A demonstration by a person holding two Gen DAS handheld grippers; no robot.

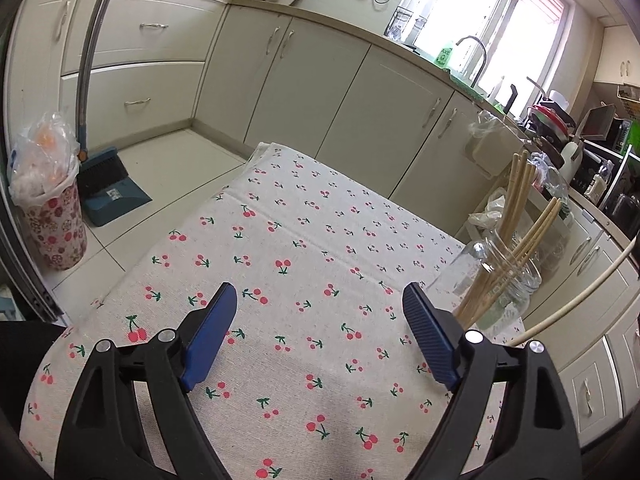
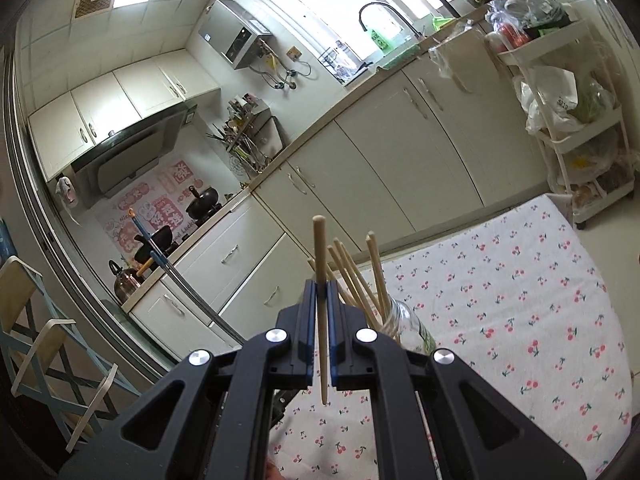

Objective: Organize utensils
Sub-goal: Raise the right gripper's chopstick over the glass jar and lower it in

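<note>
A cherry-print cloth (image 1: 304, 240) covers the table in a cream-cabinet kitchen. Nearest, the right gripper (image 2: 321, 292) pinches one pale wooden chopstick (image 2: 320, 264) upright, probably to drop it tip-first into the clear glass jar (image 2: 404, 322) of chopsticks just beyond. The left gripper (image 1: 320, 304) is spread wide with nothing between its jaws, beside the jar, perhaps to steady it.

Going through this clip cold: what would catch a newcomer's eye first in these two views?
First, the single chopstick clamped upright in the shut right gripper, dead centre of the right wrist view. Just behind it stands a glass jar bristling with more chopsticks on the cherry-print tablecloth. In the left wrist view the left gripper hangs wide open and empty over the same cloth, the jar just to its right.
</note>
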